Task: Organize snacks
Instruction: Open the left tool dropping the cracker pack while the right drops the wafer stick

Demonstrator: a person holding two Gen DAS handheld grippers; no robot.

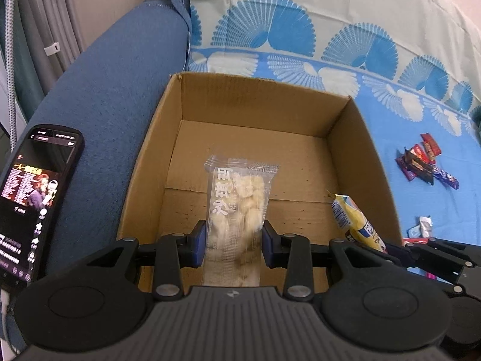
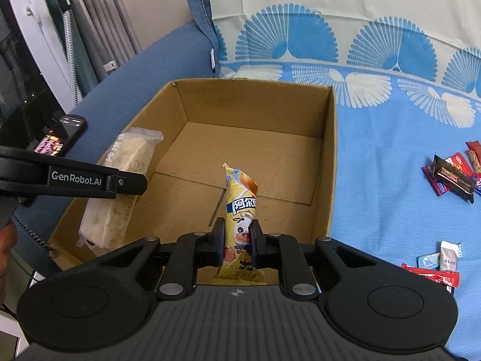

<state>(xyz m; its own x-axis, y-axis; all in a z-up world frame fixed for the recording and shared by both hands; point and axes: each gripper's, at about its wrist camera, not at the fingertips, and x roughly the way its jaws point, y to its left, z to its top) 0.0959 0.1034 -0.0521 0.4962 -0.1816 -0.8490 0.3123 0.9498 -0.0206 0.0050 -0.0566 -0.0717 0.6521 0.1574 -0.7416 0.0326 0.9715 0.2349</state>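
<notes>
Left wrist view: the left gripper (image 1: 234,242) pinches a clear snack pack (image 1: 239,207) at frame centre, over the open cardboard box (image 1: 365,162) (phone (image 1: 33,198) at left edge).

Right wrist view: the right gripper (image 2: 238,242) clamps a yellow snack packet (image 2: 242,219), centre frame, above the box (image 2: 327,156); loose snacks (image 2: 451,176) lie at right.

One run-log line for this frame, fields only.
left claw: shut on clear pastry pack | right claw: shut on yellow snack stick | both over cardboard box | loose candies on blue cloth
</notes>
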